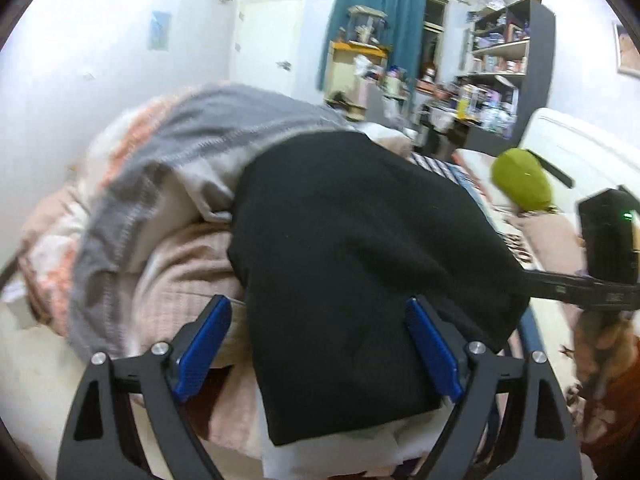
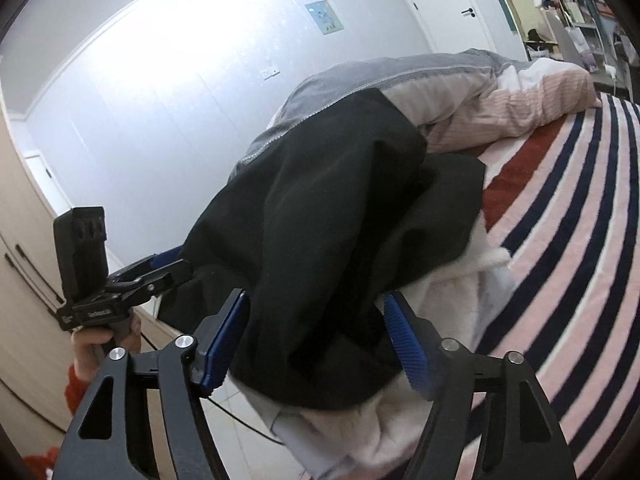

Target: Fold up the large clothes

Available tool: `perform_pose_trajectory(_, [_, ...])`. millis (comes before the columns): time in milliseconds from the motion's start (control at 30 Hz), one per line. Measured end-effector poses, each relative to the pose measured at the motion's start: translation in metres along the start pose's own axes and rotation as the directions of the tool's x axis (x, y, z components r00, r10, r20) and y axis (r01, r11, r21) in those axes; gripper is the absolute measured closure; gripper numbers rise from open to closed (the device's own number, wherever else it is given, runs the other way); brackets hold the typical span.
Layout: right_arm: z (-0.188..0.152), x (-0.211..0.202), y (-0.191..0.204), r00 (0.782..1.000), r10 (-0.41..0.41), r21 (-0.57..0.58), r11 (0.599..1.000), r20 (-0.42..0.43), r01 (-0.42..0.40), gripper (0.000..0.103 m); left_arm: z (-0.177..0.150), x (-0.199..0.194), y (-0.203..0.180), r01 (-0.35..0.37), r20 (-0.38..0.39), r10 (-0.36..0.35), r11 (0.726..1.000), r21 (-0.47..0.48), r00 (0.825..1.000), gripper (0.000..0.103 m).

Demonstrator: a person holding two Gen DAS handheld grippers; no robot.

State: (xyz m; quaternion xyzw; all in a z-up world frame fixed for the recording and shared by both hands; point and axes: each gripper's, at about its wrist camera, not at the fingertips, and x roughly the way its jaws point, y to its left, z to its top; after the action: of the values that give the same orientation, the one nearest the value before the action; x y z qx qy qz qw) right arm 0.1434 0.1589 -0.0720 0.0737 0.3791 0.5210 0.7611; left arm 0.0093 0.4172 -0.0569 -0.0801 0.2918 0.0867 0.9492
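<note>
A large black garment (image 1: 352,240) with a white fleecy lining (image 2: 452,300) lies on the bed, its near end hanging over the edge. My left gripper (image 1: 320,332) is open, its blue pads (image 1: 204,344) on either side of the black cloth. My right gripper (image 2: 316,336) is open too, its pads (image 2: 408,348) straddling a bunched fold of the same garment (image 2: 320,240). The left gripper also shows in the right wrist view (image 2: 160,272), at the garment's left edge; whether it touches the cloth I cannot tell.
A grey and pink quilt (image 1: 168,168) is piled behind the garment. The bed has a striped cover (image 2: 580,220). A green pillow (image 1: 520,180) lies at the right. Shelves (image 1: 500,64) and clutter stand at the far wall. A wardrobe (image 2: 24,280) stands left.
</note>
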Motion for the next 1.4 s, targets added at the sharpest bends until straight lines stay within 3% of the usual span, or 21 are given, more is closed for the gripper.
perform_pose_trajectory(100, [-0.006,-0.023,-0.002,1.000,0.010,0.001,1.000,0.024,-0.010,0.026,-0.004,-0.024,-0.024,-0.034,0.066,0.031,0.999,0.041,0.997,0.012])
perform_pose_trajectory(300, [-0.040,-0.089,-0.001,0.993,-0.063,-0.044,0.997,0.096,0.067,0.024,-0.010,-0.063,-0.089,-0.054,0.154,0.036,0.992,0.113,0.987,0.009])
perform_pose_trajectory(467, [-0.079,-0.152,-0.007,0.966,-0.191,-0.073,0.976,0.174,0.206,0.021,-0.019,-0.088,-0.166,0.014,0.228,-0.048,0.989,0.148,0.972,0.008])
perform_pose_trajectory(533, [-0.099,-0.181,-0.009,0.948,-0.238,-0.075,0.963,0.210,0.258,0.021,-0.026,-0.094,-0.197,0.042,0.263,-0.084,0.986,0.161,0.961,0.002])
perform_pose_trajectory(600, [-0.122,-0.212,-0.009,0.925,-0.288,-0.071,0.947,0.248,0.314,0.020,-0.035,-0.101,-0.232,0.074,0.299,-0.125,0.981,0.178,0.946,0.002])
perform_pose_trajectory(767, [-0.171,-0.277,-0.008,0.829,-0.441,-0.060,0.871,0.345,0.488,0.016,-0.063,-0.111,-0.314,0.095,0.384,-0.169,0.974,0.203,0.908,0.001])
perform_pose_trajectory(967, [-0.218,-0.334,0.000,0.691,-0.572,0.009,0.773,0.442,0.634,0.002,-0.088,-0.113,-0.376,0.128,0.373,-0.210,0.964,0.232,0.904,0.001])
perform_pose_trajectory(1067, [-0.230,-0.351,0.005,0.646,-0.597,0.024,0.743,0.476,0.669,0.000,-0.096,-0.114,-0.392,0.142,0.365,-0.227,0.959,0.246,0.903,0.001])
perform_pose_trajectory(1200, [-0.241,-0.364,0.009,0.613,-0.613,0.044,0.724,0.499,0.688,0.000,-0.099,-0.112,-0.394,0.155,0.360,-0.241,0.956,0.250,0.901,0.001])
perform_pose_trajectory(1400, [-0.247,-0.372,0.012,0.598,-0.615,0.069,0.724,0.514,0.686,0.000,-0.099,-0.107,-0.382,0.147,0.355,-0.231,0.958,0.246,0.906,0.001])
